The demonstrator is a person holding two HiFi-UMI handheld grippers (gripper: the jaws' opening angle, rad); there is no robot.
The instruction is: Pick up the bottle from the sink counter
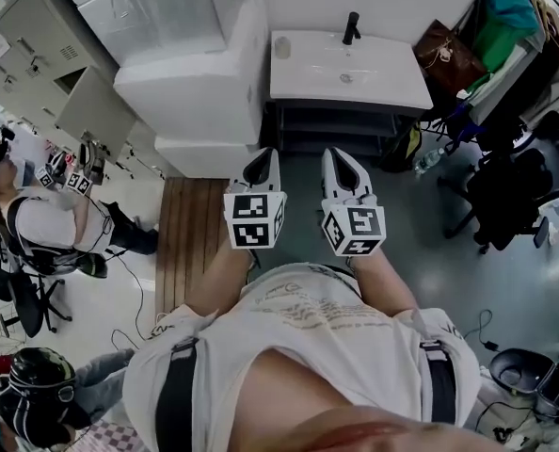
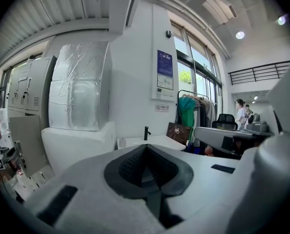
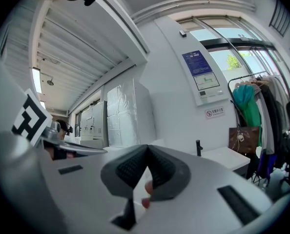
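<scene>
A small pale bottle [image 1: 282, 48] stands at the back left of the white sink counter [image 1: 392, 81], left of the black faucet [image 1: 352, 28]. In the left gripper view the bottle [image 2: 121, 143] shows small and far beyond the jaws, beside the faucet [image 2: 146, 133]. My left gripper [image 1: 261, 165] and right gripper [image 1: 341, 165] are held side by side over the floor, well short of the counter, both pointing at it. Both are shut with nothing between the jaws. The right gripper view shows the faucet [image 3: 198, 147] and counter [image 3: 228, 157]; the bottle is hidden there.
A large white block [image 1: 204, 83] stands against the counter's left side. To its right are a brown bag [image 1: 446, 55] and hanging clothes [image 1: 505, 17]. A black office chair [image 1: 510, 196] is further right. Wooden slats [image 1: 190, 243] lie on the floor; a person [image 1: 44, 224] sits at left.
</scene>
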